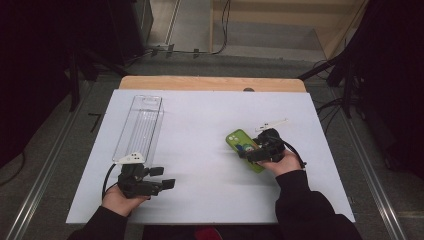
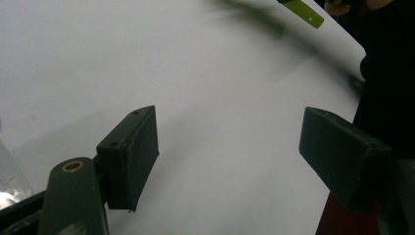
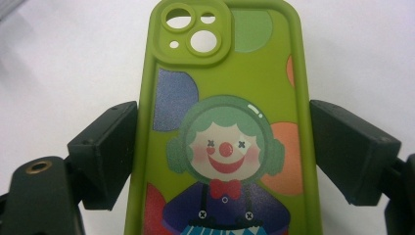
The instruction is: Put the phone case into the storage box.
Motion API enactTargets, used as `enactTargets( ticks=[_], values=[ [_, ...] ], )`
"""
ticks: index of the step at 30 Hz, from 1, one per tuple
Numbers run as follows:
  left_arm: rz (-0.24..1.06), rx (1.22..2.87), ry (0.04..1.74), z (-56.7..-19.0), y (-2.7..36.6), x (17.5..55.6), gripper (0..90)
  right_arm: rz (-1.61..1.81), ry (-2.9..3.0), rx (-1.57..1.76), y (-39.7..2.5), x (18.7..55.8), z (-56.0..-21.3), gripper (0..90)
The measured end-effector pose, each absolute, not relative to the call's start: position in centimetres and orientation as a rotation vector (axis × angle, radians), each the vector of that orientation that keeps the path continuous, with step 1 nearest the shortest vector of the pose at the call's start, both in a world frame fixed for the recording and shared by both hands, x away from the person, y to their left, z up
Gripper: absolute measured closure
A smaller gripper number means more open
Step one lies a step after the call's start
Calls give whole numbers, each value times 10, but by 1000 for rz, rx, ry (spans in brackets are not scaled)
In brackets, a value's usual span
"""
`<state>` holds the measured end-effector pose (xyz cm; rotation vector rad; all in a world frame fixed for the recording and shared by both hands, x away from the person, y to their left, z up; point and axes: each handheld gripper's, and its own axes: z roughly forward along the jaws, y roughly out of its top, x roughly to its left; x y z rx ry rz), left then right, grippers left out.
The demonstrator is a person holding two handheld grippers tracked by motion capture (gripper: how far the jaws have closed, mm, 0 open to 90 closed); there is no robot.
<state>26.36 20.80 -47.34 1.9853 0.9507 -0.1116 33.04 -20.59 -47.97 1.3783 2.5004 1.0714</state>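
Clear plastic box (image 1: 139,127), long and narrow, open at the top, lying lengthwise at the left of the white surface (image 1: 205,165); see-through walls, hard to trace against the white sheet. In the left gripper view, just a glassy sliver at the bottom left edge, cut off. Just below the box's near end, left hand-held gripper (image 1: 162,177), black, with a white plate on top, held in the left hand (image 1: 119,200), jaws pointing right and spread wide apart with nothing between, only bare white surface. Same seen in the left gripper view (image 2: 227,156): two flat, matte rectangular pads, well apart, blurred at the edges. Middle of the surface bare, smooth and paper-like, over a wooden top showing as a strip at the far edge. Right of centre, green phone case (image 1: 245,147), lying flat and tilted, its near end hidden under the right hand-held gripper (image 1: 252,152) and right hand (image 1: 285,162). In the right gripper view, phone case (image 3: 225,122) rubbery, round-cornered, with camera cutouts at the far end and a cartoon clown with green hair and red bow tie; lower part cut off by the frame. Right hand-held gripper (image 3: 222,152) with jaws at either long edge of the case, touching or nearly touching it; firm grip not certain. Small white object (image 1: 271,123) just beyond the gripper, too thin to identify. Dark sleeve at the bottom right.
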Motion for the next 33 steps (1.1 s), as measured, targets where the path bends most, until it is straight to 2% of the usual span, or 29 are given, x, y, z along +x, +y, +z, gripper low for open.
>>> enactTargets(
  ticks=[20, 33],
  values=[
    [-107, 1986, 936, -460, 189, 264, 235, 1121, 2471, 1430, -191, 316, -472, 140],
    [-149, 1994, 947, -452, 177, 277, 233, 1137, 2428, 1446, -174, 308, -469, 140]
  ],
)
